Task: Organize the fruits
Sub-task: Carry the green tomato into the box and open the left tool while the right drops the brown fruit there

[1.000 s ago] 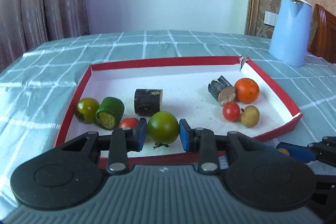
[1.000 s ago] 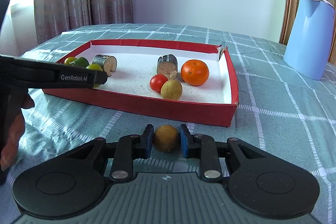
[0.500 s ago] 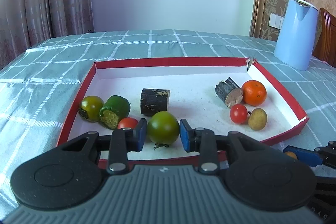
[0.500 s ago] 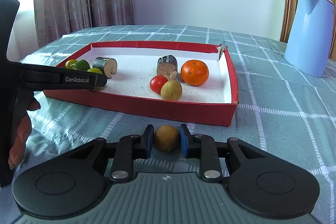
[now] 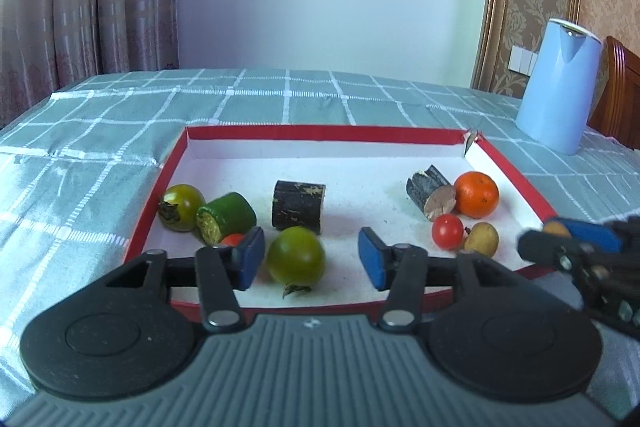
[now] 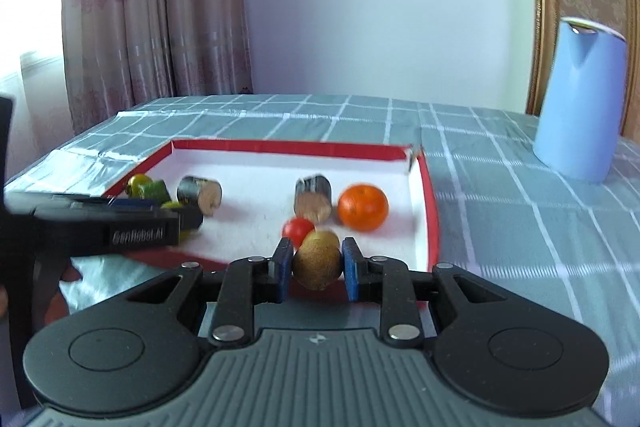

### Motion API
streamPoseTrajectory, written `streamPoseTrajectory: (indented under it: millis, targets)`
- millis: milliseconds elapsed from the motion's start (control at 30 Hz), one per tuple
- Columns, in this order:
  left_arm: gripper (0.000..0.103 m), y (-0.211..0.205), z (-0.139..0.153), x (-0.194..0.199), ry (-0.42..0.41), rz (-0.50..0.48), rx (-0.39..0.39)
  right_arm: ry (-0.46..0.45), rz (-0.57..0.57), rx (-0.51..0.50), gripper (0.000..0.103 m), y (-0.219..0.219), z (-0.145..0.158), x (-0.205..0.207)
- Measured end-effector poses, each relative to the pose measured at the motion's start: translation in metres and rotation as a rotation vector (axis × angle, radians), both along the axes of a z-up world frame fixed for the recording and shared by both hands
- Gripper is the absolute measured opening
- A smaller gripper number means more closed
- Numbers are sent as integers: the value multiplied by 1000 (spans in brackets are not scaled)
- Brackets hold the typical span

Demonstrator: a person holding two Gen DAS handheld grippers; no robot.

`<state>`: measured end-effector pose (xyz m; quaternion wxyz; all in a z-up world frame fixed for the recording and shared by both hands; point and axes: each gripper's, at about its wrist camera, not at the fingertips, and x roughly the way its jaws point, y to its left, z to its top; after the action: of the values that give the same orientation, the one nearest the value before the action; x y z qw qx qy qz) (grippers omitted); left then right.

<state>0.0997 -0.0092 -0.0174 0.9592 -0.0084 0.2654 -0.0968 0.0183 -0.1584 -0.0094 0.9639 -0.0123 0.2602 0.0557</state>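
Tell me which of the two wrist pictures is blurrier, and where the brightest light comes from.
Right wrist view: motion-smeared across the orange and red tray, while the brown fruit in the right hand-held gripper stays sharp; window glare washes out the left edge. Left wrist view: mostly crisp, the green tomato clear, only the other hand-held gripper at the right edge blurred.

Left tongs [image 5: 311,259] jaws opening, right tongs [image 6: 316,263] clamped shut
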Motion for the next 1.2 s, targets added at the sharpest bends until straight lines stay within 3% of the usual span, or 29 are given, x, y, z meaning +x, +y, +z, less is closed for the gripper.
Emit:
streamPoseTrajectory:
  millis: [33,67,100,300,633,900,1033,1200]
  targets:
    - [63,0,1,-1,-10,10,3,0,1,-12,26,2,1,5]
    - [78,0,2,-2,-24,29,7,1,8,-24,26,5,1,10]
    - [84,1,3,-4,-46,53,13,3,14,-33,26,9,1,15]
    - [82,4,2,-1,-36,76,22,15,36,-87,26,29,-5,39]
    - [83,30,6,1,-22,171,-79,66,77,-105,25,40,-17,56]
    - [85,31,4,3,10,160,-98,40,120,-153,25,56,-22,64]
    - [86,32,4,3,10,163,-105,52,160,-89,26,50,-20,66]
    - [86,32,4,3,13,163,-105,35,154,-90,32,48,-19,64]
